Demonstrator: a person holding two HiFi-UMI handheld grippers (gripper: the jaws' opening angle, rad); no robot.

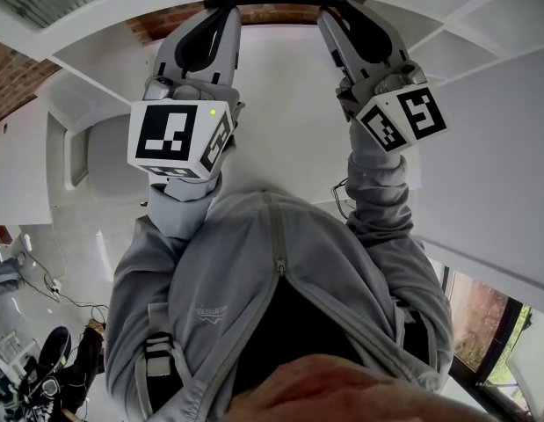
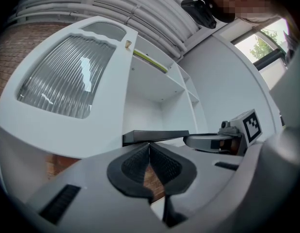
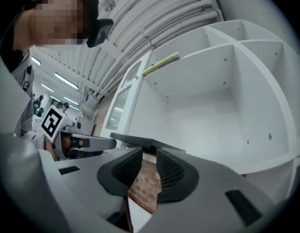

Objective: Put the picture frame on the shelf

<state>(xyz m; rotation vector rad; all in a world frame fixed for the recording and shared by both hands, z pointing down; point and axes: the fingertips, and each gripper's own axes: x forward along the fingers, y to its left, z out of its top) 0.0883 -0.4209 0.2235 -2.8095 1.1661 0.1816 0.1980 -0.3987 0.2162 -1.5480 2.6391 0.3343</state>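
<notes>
The left tool [image 2: 150, 146] pinches the picture frame [image 2: 155, 136] by its edge, while the right tool [image 3: 149, 153] stands partly open, pads off it. The frame is up at the front edge of the shelf [image 3: 213, 106]. Held on one side only, it could tilt and slip off.

Left tool [image 2: 150, 145] tight on the edge of the dark picture frame [image 2: 157, 136], white shelf [image 2: 145, 103] behind.

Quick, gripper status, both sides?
Left gripper: shut on the picture frame.
Right gripper: open, jaws apart; the picture frame's edge sits at their tips, apparently unclamped.
</notes>
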